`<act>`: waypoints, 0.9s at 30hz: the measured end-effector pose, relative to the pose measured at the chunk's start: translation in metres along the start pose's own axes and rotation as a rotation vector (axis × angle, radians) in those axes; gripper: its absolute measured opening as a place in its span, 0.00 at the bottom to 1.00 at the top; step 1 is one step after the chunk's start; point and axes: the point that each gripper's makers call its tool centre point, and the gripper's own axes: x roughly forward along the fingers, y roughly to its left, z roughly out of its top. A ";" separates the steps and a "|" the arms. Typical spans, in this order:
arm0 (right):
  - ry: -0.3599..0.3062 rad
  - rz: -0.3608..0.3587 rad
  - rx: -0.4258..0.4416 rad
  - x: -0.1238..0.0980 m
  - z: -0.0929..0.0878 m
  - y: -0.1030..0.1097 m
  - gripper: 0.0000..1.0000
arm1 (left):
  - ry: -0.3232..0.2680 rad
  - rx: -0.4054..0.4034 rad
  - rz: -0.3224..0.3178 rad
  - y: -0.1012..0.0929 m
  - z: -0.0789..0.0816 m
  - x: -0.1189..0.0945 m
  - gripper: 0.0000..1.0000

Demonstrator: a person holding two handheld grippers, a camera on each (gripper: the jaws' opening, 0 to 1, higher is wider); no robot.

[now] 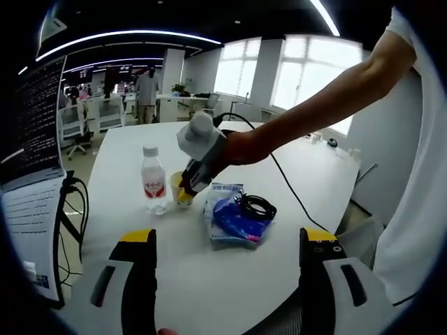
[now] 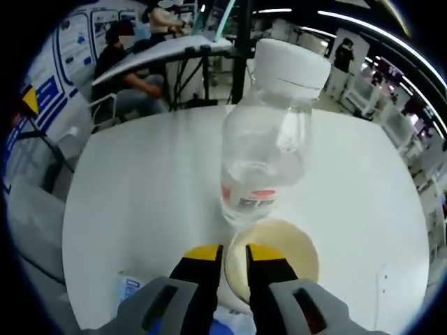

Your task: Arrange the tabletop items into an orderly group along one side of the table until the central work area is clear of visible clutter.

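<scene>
We are pinching the near rim of the small cream-yellow paper cup (image 2: 274,262) with our right gripper (image 2: 234,259), its yellow-tipped jaws nearly closed with the cup wall between them, one inside and one outside, which gives us a firm hold for dragging or lifting the cup toward a table edge. The cup is standing upright just beside the clear plastic water bottle with the white cap and red label (image 2: 269,143), probably touching it, though the fisheye bend is making that hard to judge. Our left gripper (image 1: 227,248) is hovering wide open and empty above the round white table (image 1: 300,174), waiting for the blue-and-white plastic pouch (image 1: 230,216) and the coiled black cable (image 1: 257,206) lying on it. We are counting one cup, one bottle, one pouch and one cable.
</scene>
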 end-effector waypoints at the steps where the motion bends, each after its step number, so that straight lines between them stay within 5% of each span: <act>1: 0.000 -0.001 0.000 0.001 0.000 -0.002 0.12 | 0.002 0.001 -0.001 0.000 -0.001 0.000 0.85; 27: -0.081 0.000 0.006 -0.036 0.007 -0.001 0.23 | 0.020 0.027 -0.022 -0.011 -0.002 0.004 0.84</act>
